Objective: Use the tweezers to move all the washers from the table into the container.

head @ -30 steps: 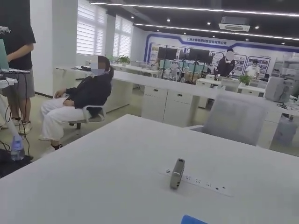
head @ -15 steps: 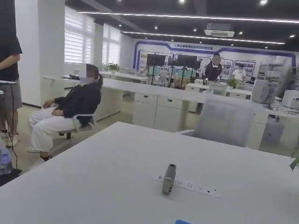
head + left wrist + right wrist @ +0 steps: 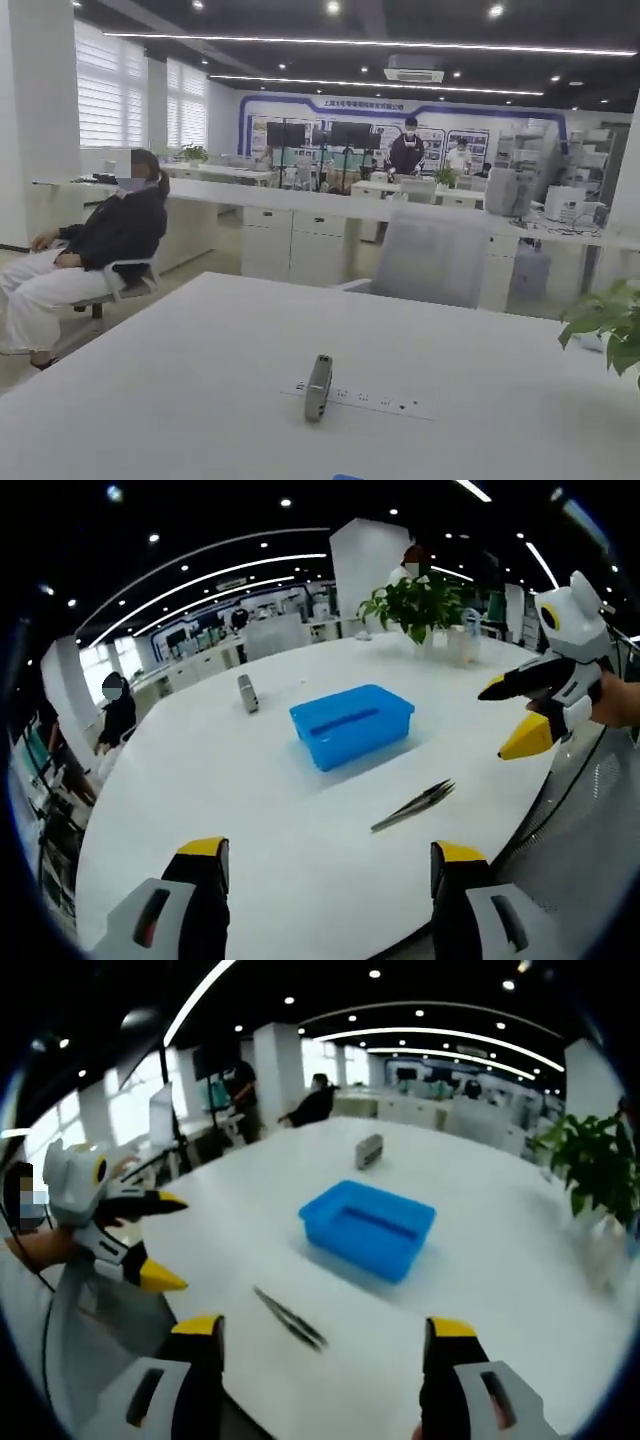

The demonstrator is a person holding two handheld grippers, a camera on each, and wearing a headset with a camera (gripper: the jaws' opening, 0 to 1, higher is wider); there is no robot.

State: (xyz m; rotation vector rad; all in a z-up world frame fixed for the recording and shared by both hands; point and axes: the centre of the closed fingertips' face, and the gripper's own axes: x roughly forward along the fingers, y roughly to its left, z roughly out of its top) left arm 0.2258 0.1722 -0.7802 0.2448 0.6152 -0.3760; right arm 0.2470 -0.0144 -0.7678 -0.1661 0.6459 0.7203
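On the head view I see the white bench [image 3: 200, 380] with a grey adapter [image 3: 318, 387] standing on its power strip [image 3: 375, 401]. Left gripper view: my left tool [image 3: 328, 850] is spread wide, and the tweezers [image 3: 412, 806] lie flat on the bench, near the blue container [image 3: 352, 723]. Right gripper view: my right tool [image 3: 323, 1326] is also wide, with the tweezers lying between it and the container.

White table [image 3: 200, 770]; blue container [image 3: 352, 723], tweezers [image 3: 412, 806], grey block [image 3: 247, 693] on it.
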